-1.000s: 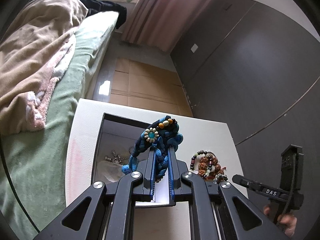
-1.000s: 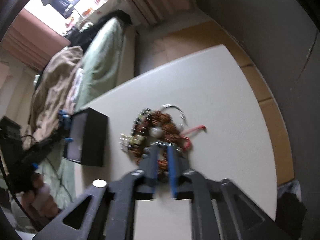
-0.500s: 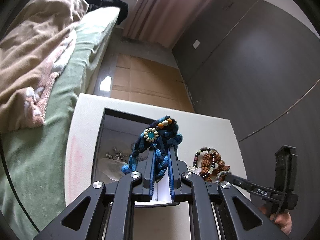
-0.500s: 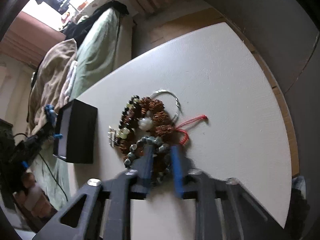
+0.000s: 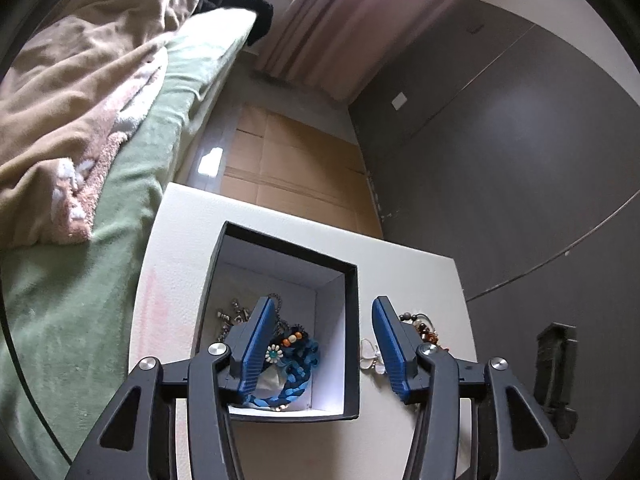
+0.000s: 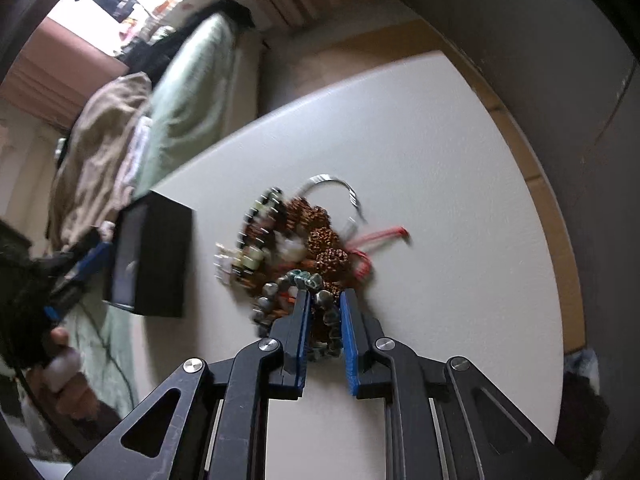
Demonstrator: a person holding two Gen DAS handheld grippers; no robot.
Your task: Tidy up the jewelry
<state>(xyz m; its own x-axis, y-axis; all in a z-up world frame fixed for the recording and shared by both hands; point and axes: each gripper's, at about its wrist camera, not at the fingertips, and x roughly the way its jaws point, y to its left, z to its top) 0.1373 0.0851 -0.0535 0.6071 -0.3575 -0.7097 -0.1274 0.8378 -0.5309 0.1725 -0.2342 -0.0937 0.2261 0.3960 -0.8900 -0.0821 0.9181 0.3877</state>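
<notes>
left gripper (image 5: pixel 324 344): jaws wide apart, nothing betw them, hovering over black box (image 5: pixel 351 320) w/ white lining. blue braided bracelet (image 5: pixel 296 372) lying loose on box floor, just below left finger; flower bead + orange/white beads on top of it. thin metal chain pieces (image 5: pixel 236 316) also inside, toward far-left corner. right finger hanging past box's right wall, above white table (image 5: pixel 408 268).

right gripper (image 6: pixel 324 300): jaws nearly together, pinching grey-green stone bead bracelet (image 6: pixel 304 280) at near edge of jewelry pile (image 6: pixel 296 244); contact looks made but motion blur, so grip firmness hard to confirm. pile resting on table (image 6: pixel 420 160), right of box (image 6: pixel 160 260) and apart from it. in pile: big brown textured seed beads (image 6: pixel 324 240), dark/pale bead strand (image 6: pixel 260 220), silver bangle (image 6: pixel 340 188) at far side, red cord (image 6: pixel 380 236) trailing right, small clear pieces (image 6: pixel 224 264) at left edge.

beyond: bed w/ green sheet (image 5: pixel 80 280) + tan blanket (image 5: pixel 80 80) left of table, cardboard on floor (image 5: pixel 288 152), pink curtain (image 5: pixel 360 20), dark grey wall (image 5: pixel 500 140).
</notes>
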